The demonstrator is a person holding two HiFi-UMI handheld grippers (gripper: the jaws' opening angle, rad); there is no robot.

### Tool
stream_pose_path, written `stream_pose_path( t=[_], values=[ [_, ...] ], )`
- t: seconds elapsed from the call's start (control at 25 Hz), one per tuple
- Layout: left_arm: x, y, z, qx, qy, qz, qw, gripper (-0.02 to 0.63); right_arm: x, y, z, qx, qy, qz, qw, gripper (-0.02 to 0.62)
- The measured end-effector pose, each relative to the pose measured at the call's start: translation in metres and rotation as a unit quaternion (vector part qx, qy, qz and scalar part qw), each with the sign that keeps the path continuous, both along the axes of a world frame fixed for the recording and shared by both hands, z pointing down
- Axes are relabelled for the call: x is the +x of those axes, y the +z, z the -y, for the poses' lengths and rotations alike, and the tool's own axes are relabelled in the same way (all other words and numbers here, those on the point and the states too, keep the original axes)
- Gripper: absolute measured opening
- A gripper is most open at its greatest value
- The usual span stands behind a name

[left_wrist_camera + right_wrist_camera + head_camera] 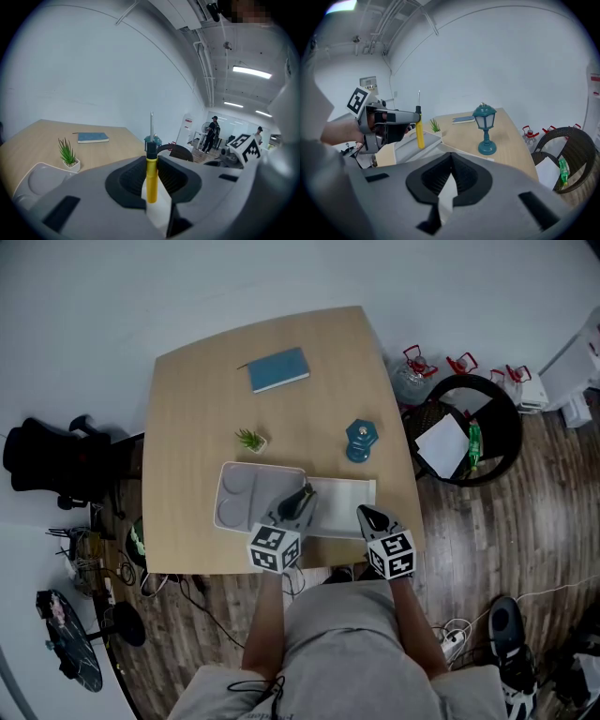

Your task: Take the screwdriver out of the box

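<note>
Over the near edge of the light wooden table (197,399), my left gripper (298,502) is clamped on the slim screwdriver with the yellow handle and black collar (151,176). Its ribbed pads squeeze the handle from both sides. The tool stands upright with its thin metal shaft pointing at the ceiling. From the right gripper view, the handle's lower end hangs above the pale grey plastic box lying open flat (349,495), and looks to be free of it. My right gripper (451,177) sits just beside the box's right end, jaws pressed together with nothing between them.

I judge the lift-out itself to be as good as done: the screwdriver is in hand and up out of its tray. What remains, I think, is to carry it sideways away from the box and set it on bare wood. That calls for a steady grip, since the round handle could twist in the pads. I'd tip the tool towards level before lowering it, and steer clear of the little potted green plant (250,439) and the teal lantern-shaped lamp (361,441) behind the box
</note>
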State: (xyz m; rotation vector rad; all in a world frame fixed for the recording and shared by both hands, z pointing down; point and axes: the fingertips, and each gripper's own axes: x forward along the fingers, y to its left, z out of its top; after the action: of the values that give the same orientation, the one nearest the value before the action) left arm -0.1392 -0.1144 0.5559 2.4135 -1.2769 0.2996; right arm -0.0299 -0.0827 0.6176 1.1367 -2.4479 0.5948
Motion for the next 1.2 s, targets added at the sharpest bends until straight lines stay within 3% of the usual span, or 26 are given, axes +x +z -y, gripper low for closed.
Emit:
stream_pose_path(
  t=[1.2],
  values=[
    [0.011,-0.003,-0.004,0.011,0.018,0.003,0.9998,0.072,0.004,-0.008,0.000,0.023,-0.006,-0.010,1.000,0.003]
  ],
)
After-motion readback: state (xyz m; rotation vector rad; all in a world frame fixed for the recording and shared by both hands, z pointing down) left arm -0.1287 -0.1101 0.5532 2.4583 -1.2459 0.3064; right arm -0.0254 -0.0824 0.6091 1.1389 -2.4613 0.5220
